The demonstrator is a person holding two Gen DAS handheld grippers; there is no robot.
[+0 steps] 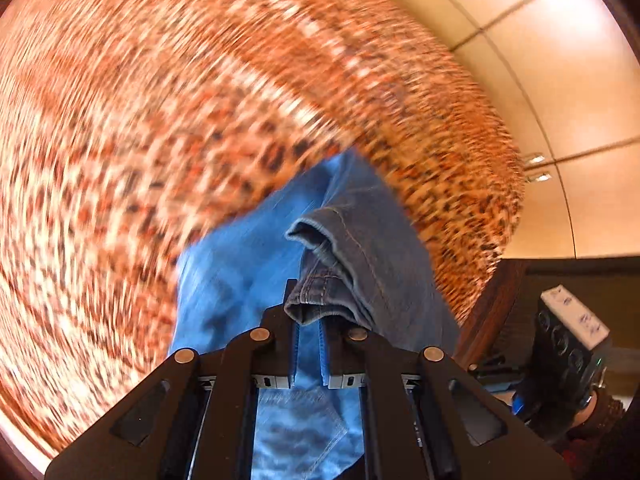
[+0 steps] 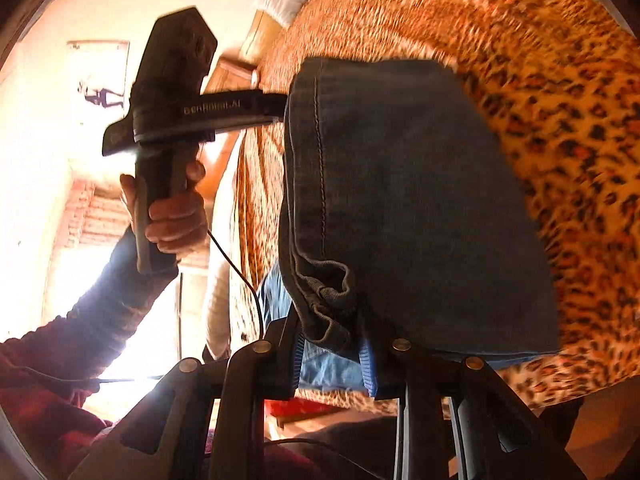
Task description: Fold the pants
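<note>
Both tongs grip the jeans (image 1: 240, 264) above the leopard-print blanket (image 1: 120, 140): left tongs (image 1: 309, 320) clamp the hem, right tongs (image 2: 334, 340) pinch a bunched hem fold.

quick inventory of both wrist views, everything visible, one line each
Blue denim pants: one, hem corners lifted over the bed.
Leopard-print fleece blanket: one, orange and black, covering the bed.
Tan tiled floor: beside the bed.
Left gripper: black, fingers shut on a pants hem.
Right gripper: black, fingers clamped on a bunched hem.
Left hand: one, dark red sleeve, gripping the left gripper's handle.
</note>
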